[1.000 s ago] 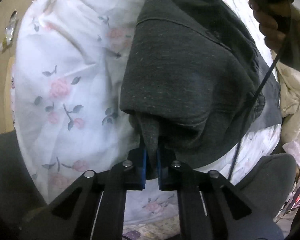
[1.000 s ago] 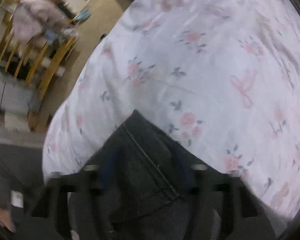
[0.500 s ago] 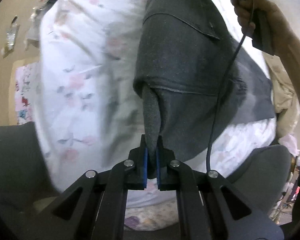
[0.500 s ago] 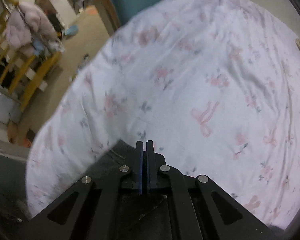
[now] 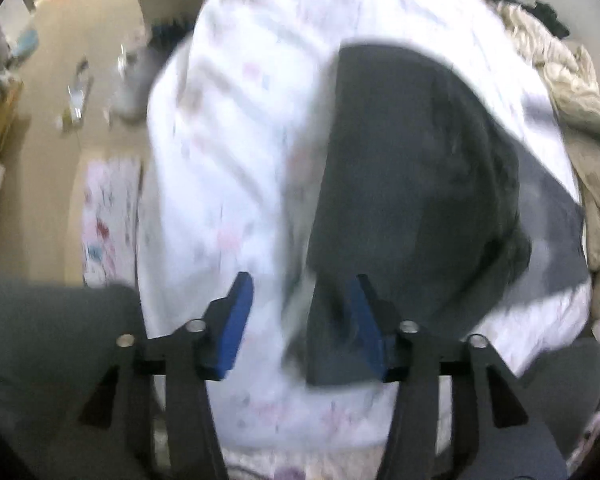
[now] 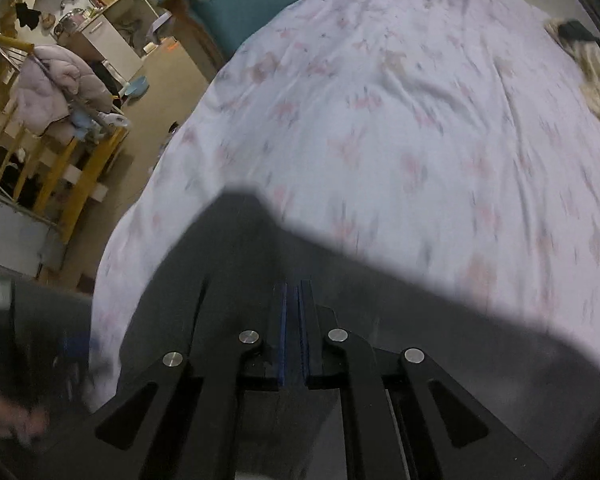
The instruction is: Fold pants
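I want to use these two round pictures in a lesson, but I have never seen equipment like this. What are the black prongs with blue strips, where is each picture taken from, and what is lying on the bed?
There is no robot here. A person holds a hand-operated two-finger gripper in each hand, and each gripper carries a wide-angle camera looking forward along its fingers, which is why the pictures look round and bent.

In the left wrist view, the left gripper stands open, its blue-padded fingers wide apart, holding nothing. Ahead of it lie the dark grey pants, doubled over on a white bedsheet printed with pink flowers. Crumpled beige bedding sits at the far right.

In the right wrist view, the right gripper has its blue pads almost together. Dark cloth lies around them, but blur hides whether any is pinched between them.
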{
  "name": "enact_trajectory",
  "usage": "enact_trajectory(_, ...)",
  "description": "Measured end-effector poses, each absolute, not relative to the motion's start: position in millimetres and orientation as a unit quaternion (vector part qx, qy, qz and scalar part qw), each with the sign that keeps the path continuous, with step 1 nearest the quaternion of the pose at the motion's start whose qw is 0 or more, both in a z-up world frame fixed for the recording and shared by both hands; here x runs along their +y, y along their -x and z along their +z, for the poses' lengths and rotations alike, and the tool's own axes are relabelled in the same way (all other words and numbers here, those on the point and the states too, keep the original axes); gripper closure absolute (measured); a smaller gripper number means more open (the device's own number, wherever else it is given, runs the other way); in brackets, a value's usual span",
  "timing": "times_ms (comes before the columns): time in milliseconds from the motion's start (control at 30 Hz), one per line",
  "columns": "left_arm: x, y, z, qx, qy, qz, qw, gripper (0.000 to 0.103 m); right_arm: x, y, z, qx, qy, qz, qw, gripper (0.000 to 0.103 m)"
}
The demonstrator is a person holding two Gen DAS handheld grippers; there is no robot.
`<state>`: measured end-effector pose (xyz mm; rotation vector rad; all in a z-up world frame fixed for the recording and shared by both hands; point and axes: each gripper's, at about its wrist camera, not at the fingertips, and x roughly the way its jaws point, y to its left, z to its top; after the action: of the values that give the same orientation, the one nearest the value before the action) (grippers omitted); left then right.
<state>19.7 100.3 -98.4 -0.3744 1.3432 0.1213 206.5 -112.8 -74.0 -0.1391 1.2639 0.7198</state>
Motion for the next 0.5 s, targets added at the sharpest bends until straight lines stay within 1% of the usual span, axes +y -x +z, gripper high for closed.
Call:
enact_trajectory(67,92.4,-38.4,-98.5,0.618,0.182,0.045,0.764,0.049,-126.1,-175.7,-81.1,0.582,0.045,0.313,0.749,0.096)
enact_trajectory(133,78.8,-59.3,-99.5,0.616,0.168,0.029,0.769,0.049,-132.8,-153.9,-95.0,0.588,0.027,0.298,0.752,0.096)
enact_trajectory(233,47.7,-85.6,-104.6,0.601,0.107,0.011,0.792,0.049,-135.3,-139.3,-125.1,0.595,0.000,0.262,0.760,0.096)
enact_trajectory(267,39.6,-91.5,-108.2,0.603,0.091,0.006,0.793,0.049,-138.0,-140.6,-139.7,0.598,-0.011,0.236,0.766,0.099)
enact_trajectory(333,25.1,-101.3,-122.8,0.620,0.055,0.013,0.783,0.049,-140.0,-143.0,-168.5,0.610,-0.028,0.207,0.764,0.102)
enact_trajectory(433,26.9,-99.1,-121.4,0.610,0.062,0.036,0.789,0.049,-138.9,-140.5,-166.9,0.592,-0.037,0.199,0.780,0.102)
enact_trajectory(500,29.7,-96.2,-108.1,0.589,0.080,0.039,0.803,0.048,-143.9,-131.9,-149.1,0.580,-0.050,0.204,0.787,0.095)
